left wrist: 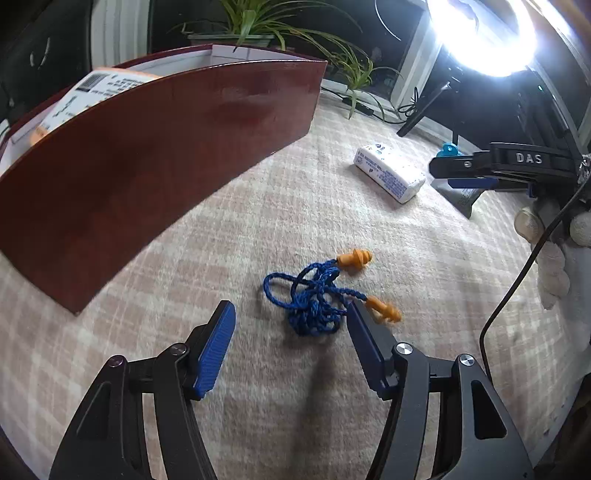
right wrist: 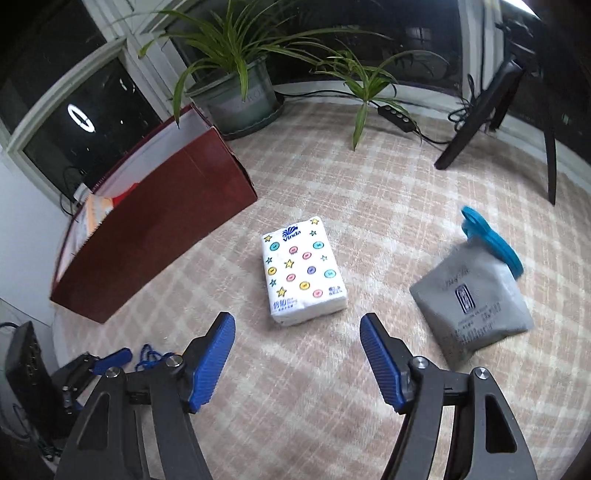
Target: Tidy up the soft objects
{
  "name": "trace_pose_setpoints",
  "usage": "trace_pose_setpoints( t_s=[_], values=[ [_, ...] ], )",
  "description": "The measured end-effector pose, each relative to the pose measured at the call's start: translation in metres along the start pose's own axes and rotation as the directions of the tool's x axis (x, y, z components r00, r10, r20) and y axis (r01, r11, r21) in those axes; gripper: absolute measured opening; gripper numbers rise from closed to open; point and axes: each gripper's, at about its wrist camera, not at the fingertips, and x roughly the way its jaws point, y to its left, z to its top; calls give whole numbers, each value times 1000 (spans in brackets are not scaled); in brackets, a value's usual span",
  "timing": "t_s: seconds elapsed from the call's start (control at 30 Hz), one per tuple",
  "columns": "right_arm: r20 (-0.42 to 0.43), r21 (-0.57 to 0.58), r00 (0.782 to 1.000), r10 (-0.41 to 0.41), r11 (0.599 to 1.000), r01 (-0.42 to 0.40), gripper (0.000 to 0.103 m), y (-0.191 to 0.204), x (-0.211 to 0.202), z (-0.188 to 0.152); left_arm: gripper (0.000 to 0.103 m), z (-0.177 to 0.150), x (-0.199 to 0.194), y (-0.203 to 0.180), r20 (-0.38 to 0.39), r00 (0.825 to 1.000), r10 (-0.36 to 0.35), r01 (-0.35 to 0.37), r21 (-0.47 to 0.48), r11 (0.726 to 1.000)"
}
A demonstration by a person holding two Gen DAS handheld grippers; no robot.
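Note:
Orange earplugs on a tangled blue cord (left wrist: 314,295) lie on the checked cloth. My left gripper (left wrist: 291,314) is open, low over the cloth, with the cord between its fingertips. A white tissue pack (right wrist: 303,269) with coloured dots lies just ahead of my right gripper (right wrist: 297,325), which is open and empty. The pack also shows in the left wrist view (left wrist: 389,172). A grey pouch (right wrist: 476,306) lies to its right, partly over a blue ring-shaped item (right wrist: 491,240). A dark red box (left wrist: 147,162) stands open at the left, with packets inside; it shows in the right wrist view (right wrist: 155,229) too.
Potted spider plants (right wrist: 240,92) stand at the back edge. A black stand leg (right wrist: 476,118) and cables (right wrist: 399,118) are at the back right. A bright ring light (left wrist: 484,33) glares at top right. The right gripper (left wrist: 491,166) shows from the side in the left wrist view.

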Motion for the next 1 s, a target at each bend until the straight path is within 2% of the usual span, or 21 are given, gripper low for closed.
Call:
trace_pose_setpoints(
  t_s=[0.27,0.53,0.6,0.67,0.73,0.87,1.0],
  values=[
    [33,-170,995,-98,980,102,69,26,20,7,62,4,8,-10,27,1000,3,-4,41,999],
    [50,-214,988,-146,965,153,69,31,37,14,60,3,9,-18,34,999,0,-3,85,996],
    [44,-218,987,-152,963,158,69,31,43,16,55,2,9,-19,37,999,0,-3,89,996],
    [39,-220,986,-160,962,164,69,31,48,18,44,2,8,-18,39,999,-2,-2,85,996],
    [27,-220,987,-160,962,162,69,30,53,19,39,2,8,-17,41,999,-3,0,81,997],
    [14,-220,986,-165,962,164,69,29,59,20,23,0,8,-18,39,999,-5,1,92,996],
    [12,-221,987,-161,962,160,69,30,58,20,13,-1,7,-21,35,999,-11,8,103,995]
  ],
)
